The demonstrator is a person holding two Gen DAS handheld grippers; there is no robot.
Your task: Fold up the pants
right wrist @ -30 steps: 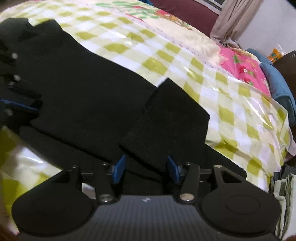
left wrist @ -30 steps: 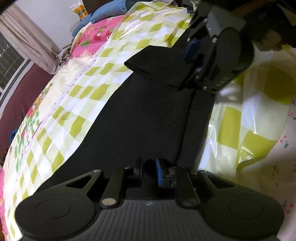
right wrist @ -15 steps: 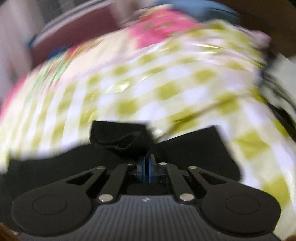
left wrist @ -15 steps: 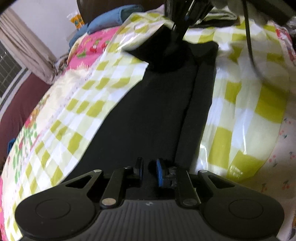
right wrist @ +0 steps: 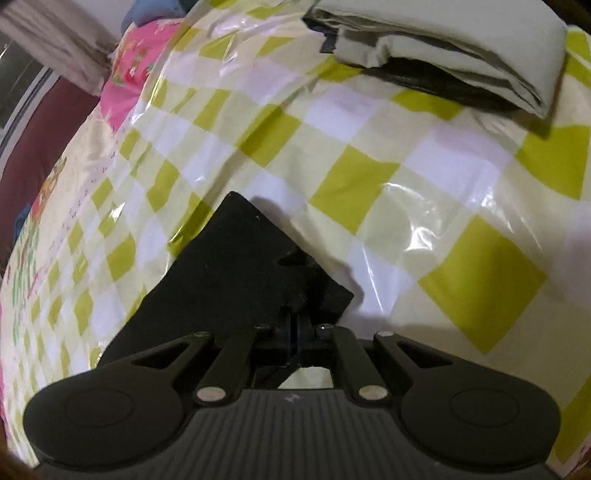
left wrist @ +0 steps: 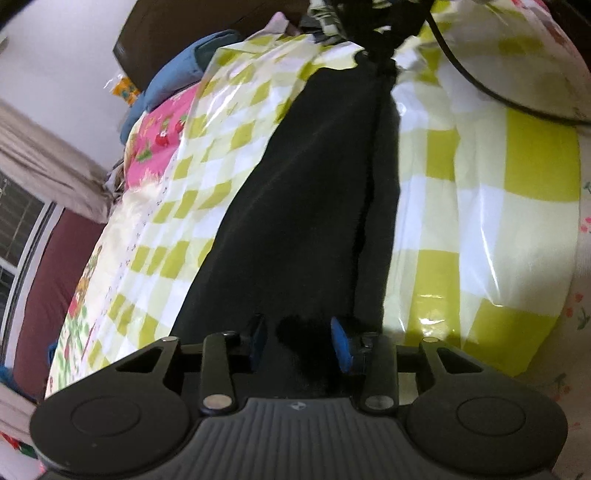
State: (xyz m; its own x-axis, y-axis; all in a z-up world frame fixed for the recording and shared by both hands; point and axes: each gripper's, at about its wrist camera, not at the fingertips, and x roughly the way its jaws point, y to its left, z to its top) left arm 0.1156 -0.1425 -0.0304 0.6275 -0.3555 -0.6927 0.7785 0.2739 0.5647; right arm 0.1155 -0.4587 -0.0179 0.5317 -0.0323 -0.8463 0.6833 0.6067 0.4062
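Observation:
The black pants [left wrist: 303,206] lie stretched out lengthwise on the checked plastic sheet [left wrist: 509,170] that covers the bed, running from my left gripper to the far top of the left wrist view. My left gripper [left wrist: 299,341] sits at the near end. Its jaws are opening, and a bump of black cloth lies between the blue pads [left wrist: 341,345] without being squeezed. In the right wrist view my right gripper [right wrist: 293,332] is shut on the other end of the pants [right wrist: 240,266], whose corner points away over the sheet [right wrist: 369,166].
A folded stack of pale and dark clothes [right wrist: 443,48] lies ahead of the right gripper. A blue pillow [left wrist: 173,74] and a dark headboard [left wrist: 184,33] stand at the bed's far side. A curtain [left wrist: 40,162] and window are on the left. A black cable [left wrist: 480,88] crosses the sheet.
The right gripper shut on the folded-over leg end and pulled it away, so the pants now lie long and straight. The left jaws have widened around the near end.

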